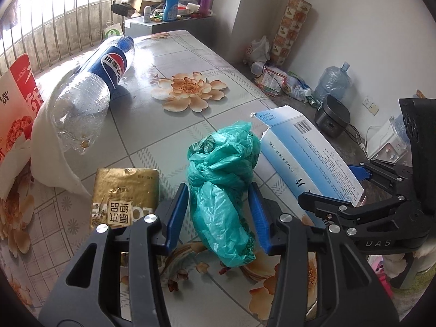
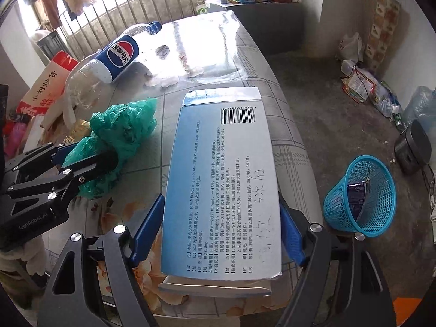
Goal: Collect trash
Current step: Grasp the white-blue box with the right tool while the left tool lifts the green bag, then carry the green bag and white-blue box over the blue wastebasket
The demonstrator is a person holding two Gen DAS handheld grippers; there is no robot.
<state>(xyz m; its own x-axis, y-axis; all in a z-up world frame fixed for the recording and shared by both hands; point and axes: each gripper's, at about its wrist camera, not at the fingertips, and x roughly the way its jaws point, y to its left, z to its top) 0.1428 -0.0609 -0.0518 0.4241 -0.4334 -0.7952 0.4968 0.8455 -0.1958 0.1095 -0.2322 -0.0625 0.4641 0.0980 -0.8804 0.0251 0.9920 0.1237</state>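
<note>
A crumpled green plastic bag [image 1: 222,188] lies on the flowered table [image 1: 190,54]. My left gripper [image 1: 218,212] straddles it, blue fingers [image 1: 175,215] on either side with small gaps. In the right wrist view the left gripper [image 2: 90,158] sits around the same bag [image 2: 122,125]. My right gripper [image 2: 220,229] is closed on a white and blue medicine box [image 2: 223,190], its pads [image 2: 147,226] touching both long edges. The box also shows in the left wrist view [image 1: 305,158]. An empty Pepsi bottle [image 1: 95,87] lies on a white cloth [image 1: 51,147].
A gold packet [image 1: 125,196] lies left of the bag. A red carton [image 1: 13,103] stands at the table's left edge. A blue mesh bin [image 2: 359,199] with a wrapper inside stands on the floor right of the table. Clutter, a water jug [image 1: 332,81] and a cooker [image 1: 332,114] line the wall.
</note>
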